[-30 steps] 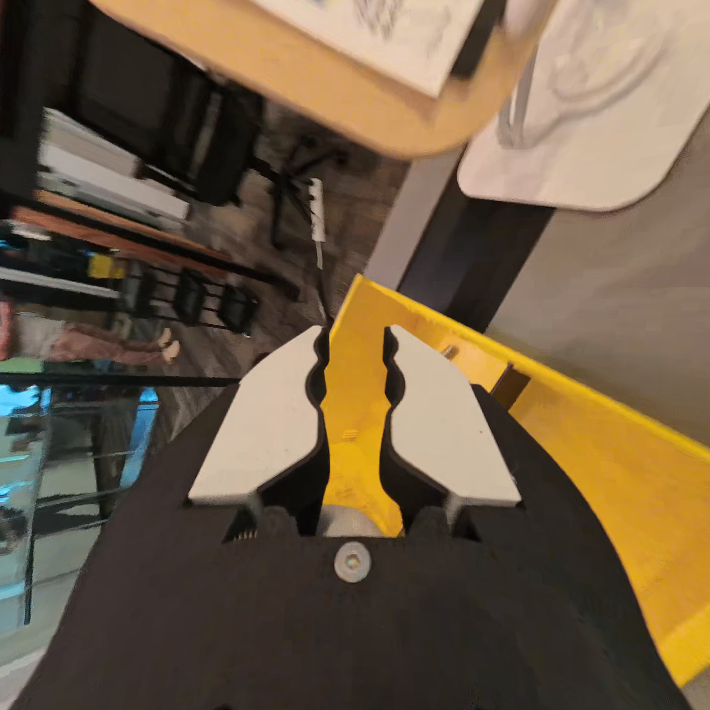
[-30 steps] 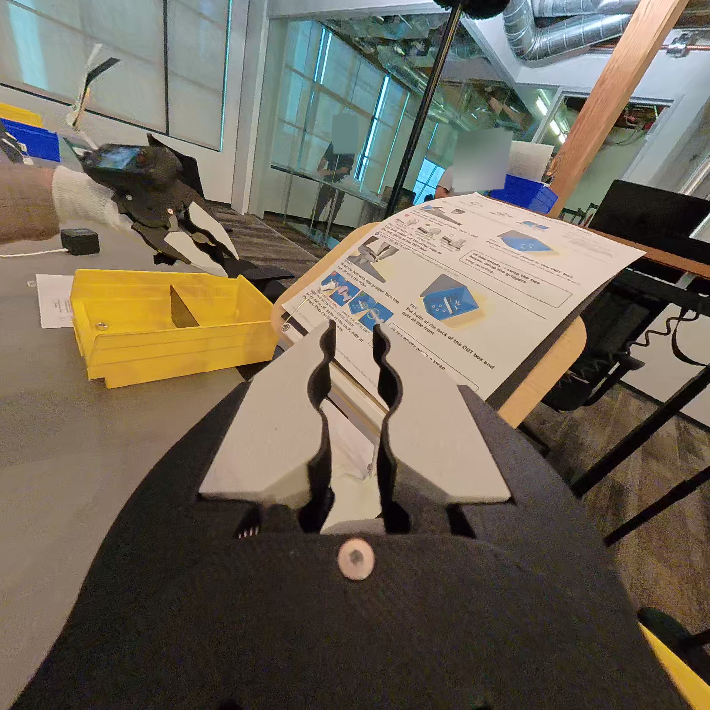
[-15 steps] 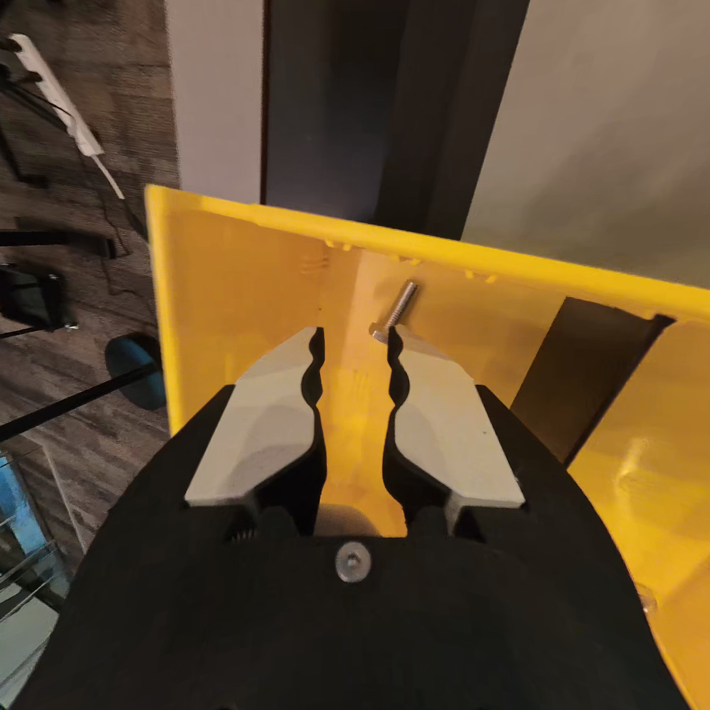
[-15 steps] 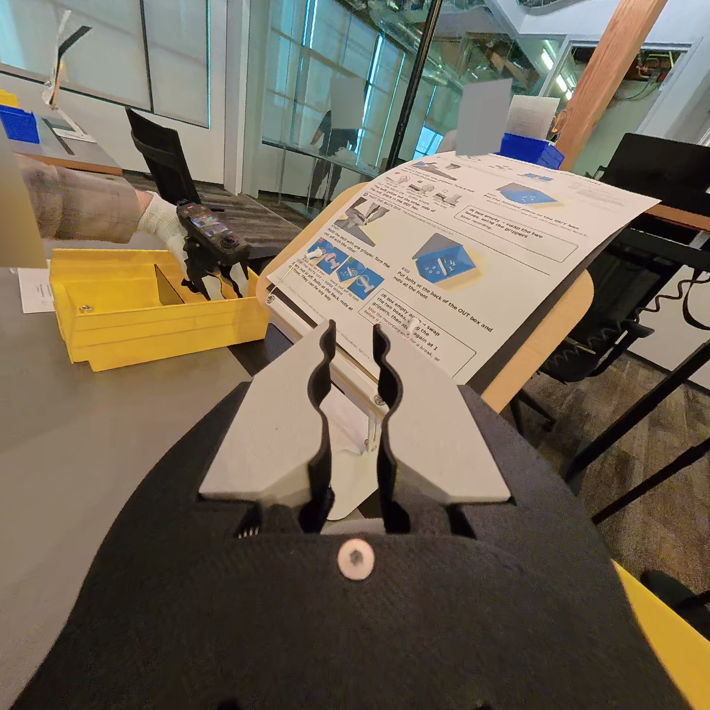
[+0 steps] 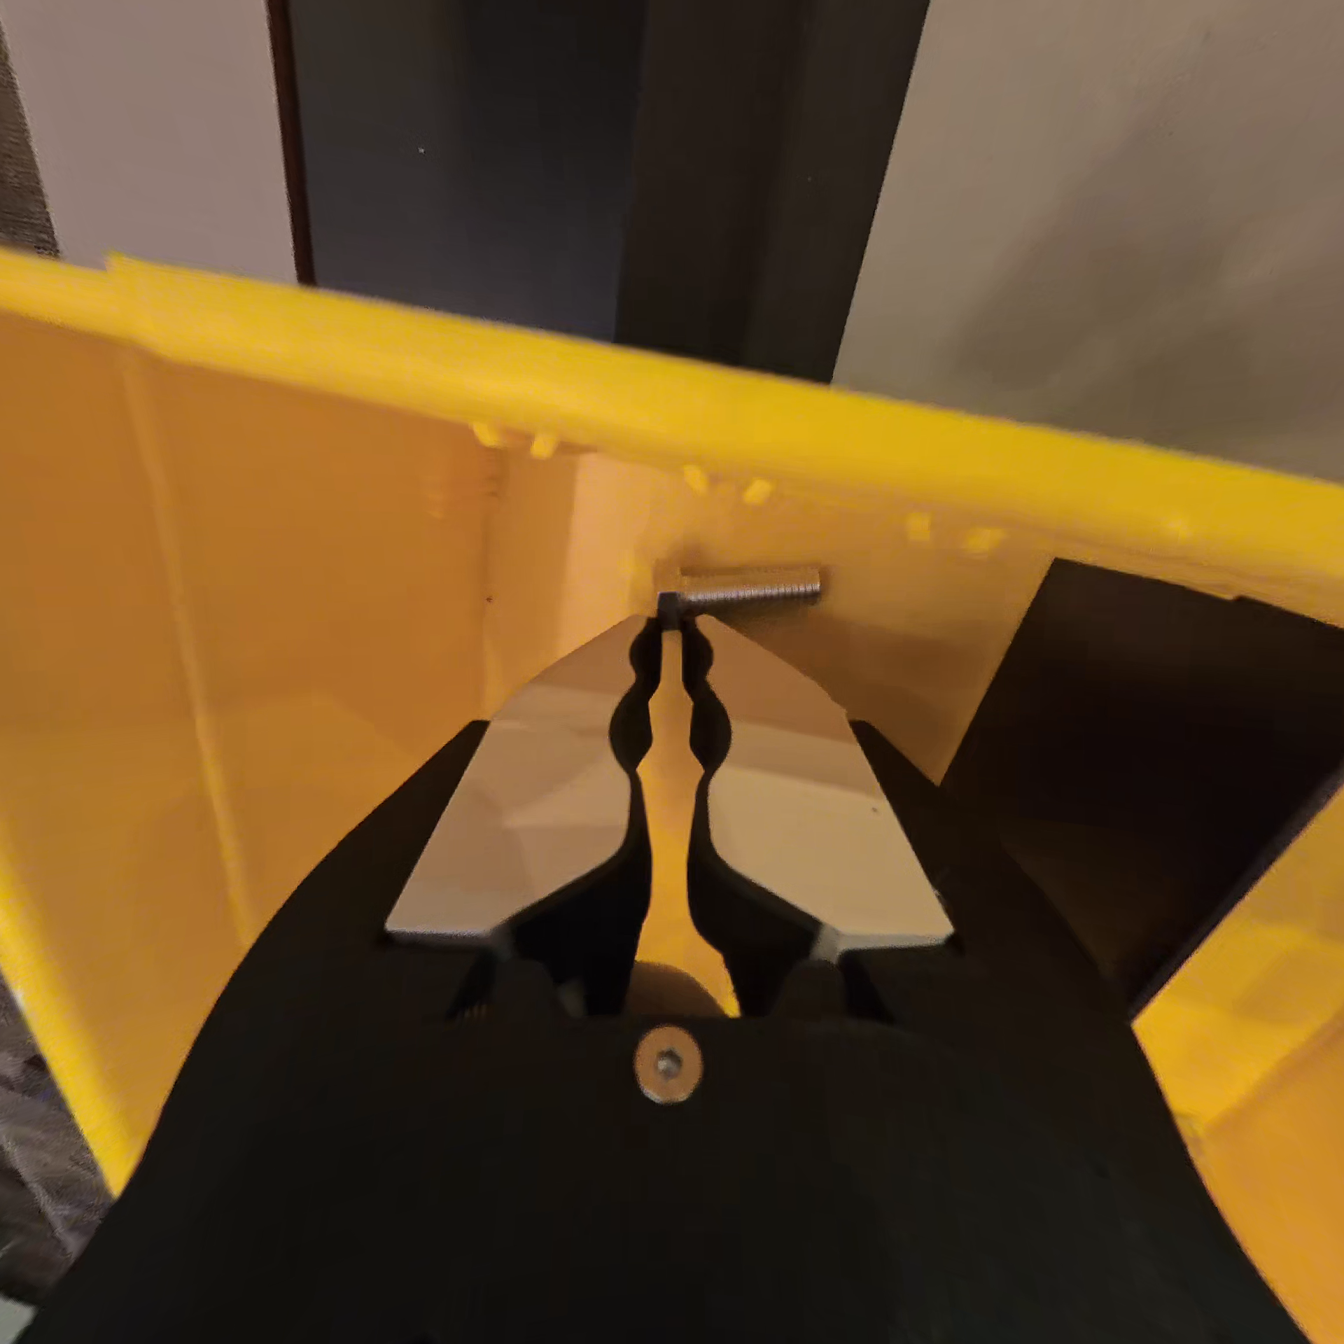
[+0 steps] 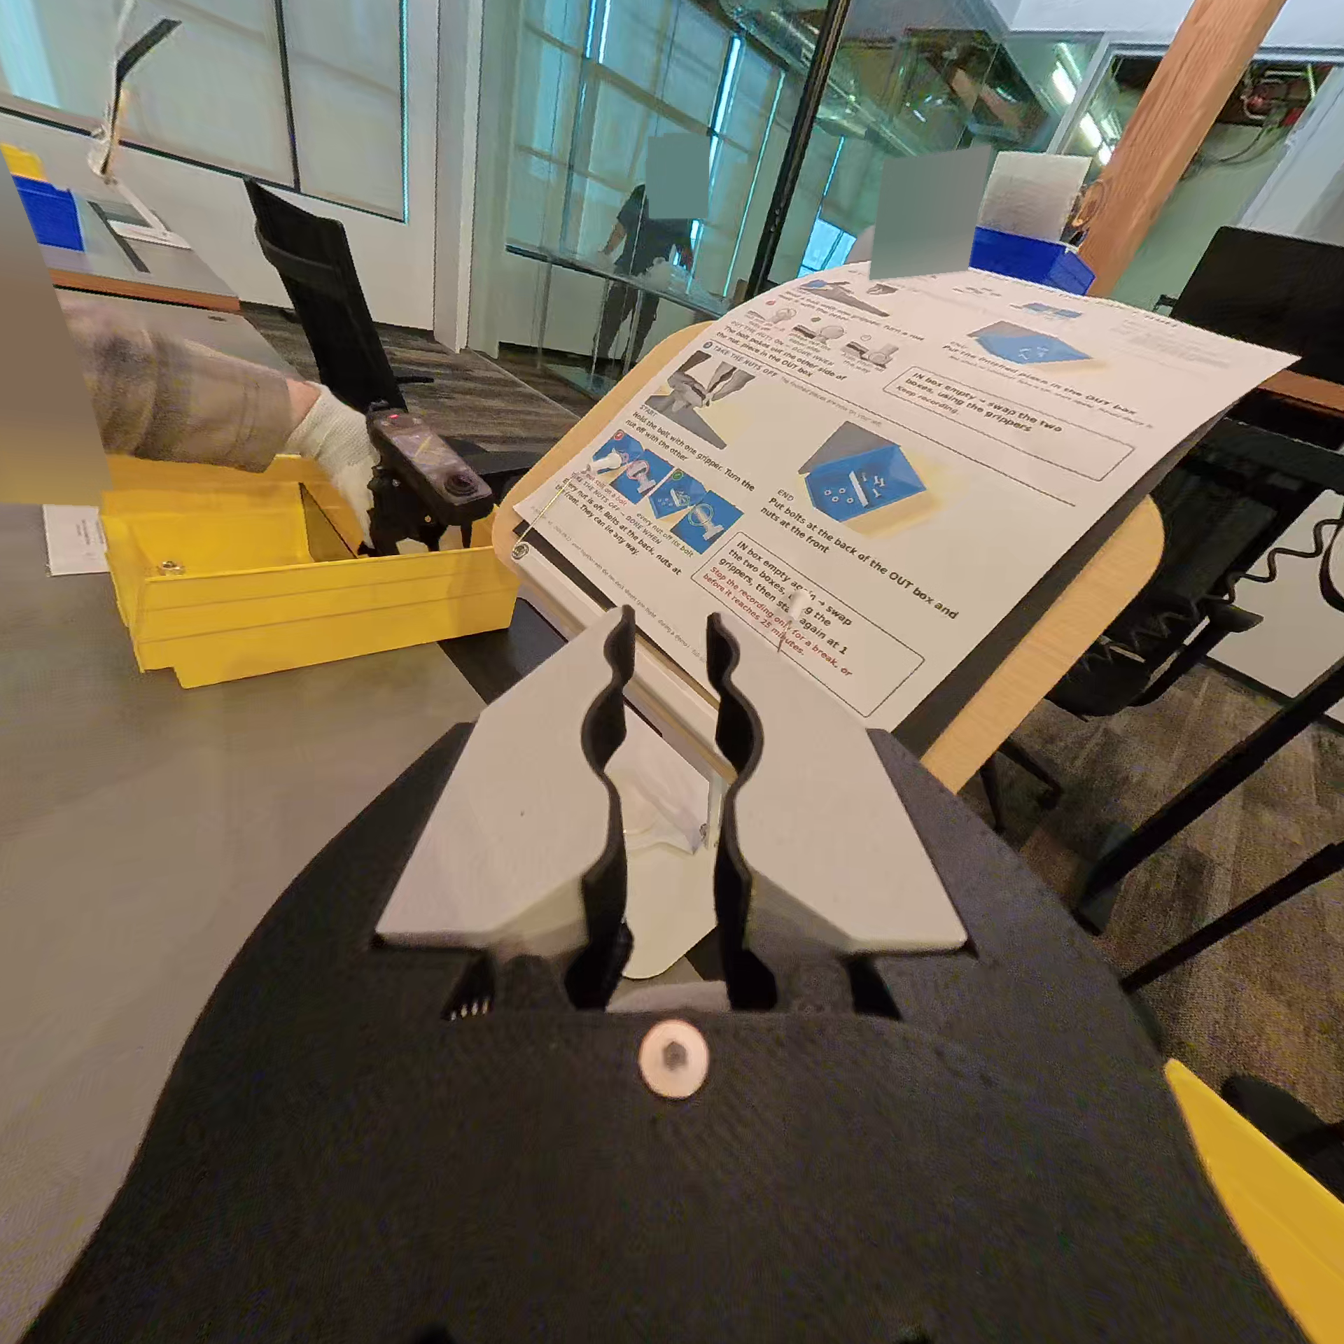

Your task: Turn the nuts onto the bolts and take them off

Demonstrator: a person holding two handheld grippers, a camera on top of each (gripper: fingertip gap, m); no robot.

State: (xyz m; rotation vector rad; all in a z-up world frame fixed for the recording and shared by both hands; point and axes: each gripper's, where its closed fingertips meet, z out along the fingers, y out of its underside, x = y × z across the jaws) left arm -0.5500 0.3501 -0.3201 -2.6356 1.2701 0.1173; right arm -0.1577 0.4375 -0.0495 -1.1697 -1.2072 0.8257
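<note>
A silver bolt (image 5: 756, 584) lies along the far wall inside a yellow bin (image 5: 727, 414), thread pointing right. My left gripper (image 5: 673, 629) is down in that compartment, its tips pinched on the bolt's head. In the right wrist view the left gripper (image 6: 422, 494), held by a gloved hand (image 6: 331, 444), reaches into the same yellow bin (image 6: 291, 604). A small metal piece (image 6: 171, 567) sits in the bin's near-left compartment. My right gripper (image 6: 665, 618) is open and empty, above the grey table (image 6: 182, 800), pointing at an instruction sheet (image 6: 909, 451).
A black divider (image 5: 1134, 764) splits the bin just right of my left gripper. The instruction sheet leans on a wooden stand (image 6: 1054, 640) at the table's far edge. The corner of another yellow bin (image 6: 1265, 1193) shows at lower right. Chairs and other people stand beyond. There is about 50 cm between the tips of the two grippers.
My left gripper has dropped into the bin's compartment and closed from open onto the bolt's head. My right gripper has stayed open and almost still.
</note>
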